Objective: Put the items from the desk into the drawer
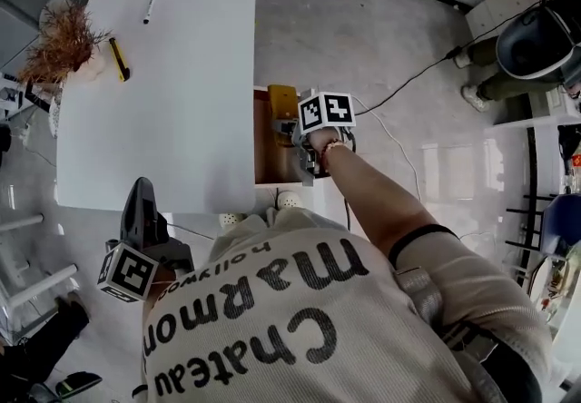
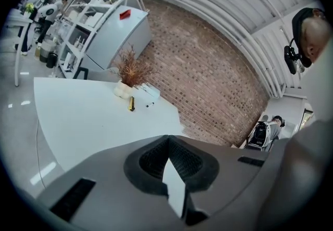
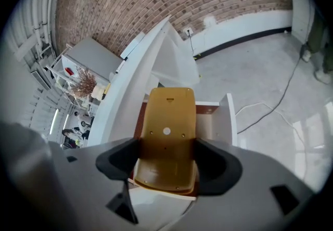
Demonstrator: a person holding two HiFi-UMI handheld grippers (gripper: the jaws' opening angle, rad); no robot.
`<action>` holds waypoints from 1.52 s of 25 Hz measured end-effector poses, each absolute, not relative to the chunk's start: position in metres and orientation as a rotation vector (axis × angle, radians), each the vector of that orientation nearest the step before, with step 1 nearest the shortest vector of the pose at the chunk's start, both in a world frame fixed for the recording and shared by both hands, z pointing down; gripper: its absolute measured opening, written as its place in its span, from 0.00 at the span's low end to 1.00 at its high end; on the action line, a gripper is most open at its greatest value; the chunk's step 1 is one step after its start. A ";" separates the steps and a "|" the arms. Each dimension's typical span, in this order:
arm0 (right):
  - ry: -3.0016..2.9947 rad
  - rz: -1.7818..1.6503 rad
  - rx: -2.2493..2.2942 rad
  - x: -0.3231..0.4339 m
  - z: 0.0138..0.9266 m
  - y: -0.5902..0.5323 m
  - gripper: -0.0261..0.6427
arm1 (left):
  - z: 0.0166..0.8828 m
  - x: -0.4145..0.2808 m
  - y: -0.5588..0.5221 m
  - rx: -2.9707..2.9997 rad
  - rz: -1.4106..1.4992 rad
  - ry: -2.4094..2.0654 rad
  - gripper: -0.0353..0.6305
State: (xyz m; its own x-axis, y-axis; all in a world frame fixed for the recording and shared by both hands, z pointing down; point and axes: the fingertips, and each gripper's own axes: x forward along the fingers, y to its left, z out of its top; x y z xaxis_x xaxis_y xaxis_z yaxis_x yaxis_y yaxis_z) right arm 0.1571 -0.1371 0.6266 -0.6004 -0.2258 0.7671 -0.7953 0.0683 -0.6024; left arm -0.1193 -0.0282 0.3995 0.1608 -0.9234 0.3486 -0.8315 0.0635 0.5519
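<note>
My right gripper (image 1: 300, 142) is shut on a flat yellow plastic item (image 3: 167, 136), held over the open drawer (image 3: 229, 115) at the desk's right side. The same yellow item (image 1: 282, 106) shows above the drawer's brown inside (image 1: 262, 142) in the head view. A black marker (image 1: 152, 3) and a yellow utility knife (image 1: 119, 59) lie on the white desk (image 1: 172, 102) at its far end. My left gripper (image 1: 141, 192) hangs low off the desk's near left corner, shut and empty. In the left gripper view, the knife (image 2: 131, 103) and marker (image 2: 150, 104) lie far ahead.
A dried plant (image 1: 59, 43) in a white pot stands at the desk's far left edge. A cable (image 1: 399, 147) runs over the grey floor right of the drawer. A seated person (image 1: 536, 38) is at the far right. White shelving (image 2: 88, 27) stands behind the desk.
</note>
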 end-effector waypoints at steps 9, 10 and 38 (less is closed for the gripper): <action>-1.760 1.541 0.966 0.155 0.677 -0.126 0.56 | 0.415 -0.131 -0.005 1.653 -0.117 -1.771 0.06; -1.751 1.551 0.960 0.152 0.681 -0.124 0.56 | 0.417 -0.131 -0.003 1.644 -0.108 -1.777 0.06; -1.556 1.566 0.973 0.108 0.797 -0.090 0.56 | 0.463 -0.127 0.027 1.403 0.051 -1.922 0.06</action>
State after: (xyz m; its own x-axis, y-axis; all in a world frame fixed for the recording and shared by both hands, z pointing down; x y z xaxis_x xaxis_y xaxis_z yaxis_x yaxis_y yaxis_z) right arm 0.1080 -0.0900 0.7974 -0.4620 -0.0221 0.8866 -0.8865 -0.0197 -0.4624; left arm -0.1268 0.0265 0.4635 -0.1247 -0.8058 0.5789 -0.8353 0.4001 0.3770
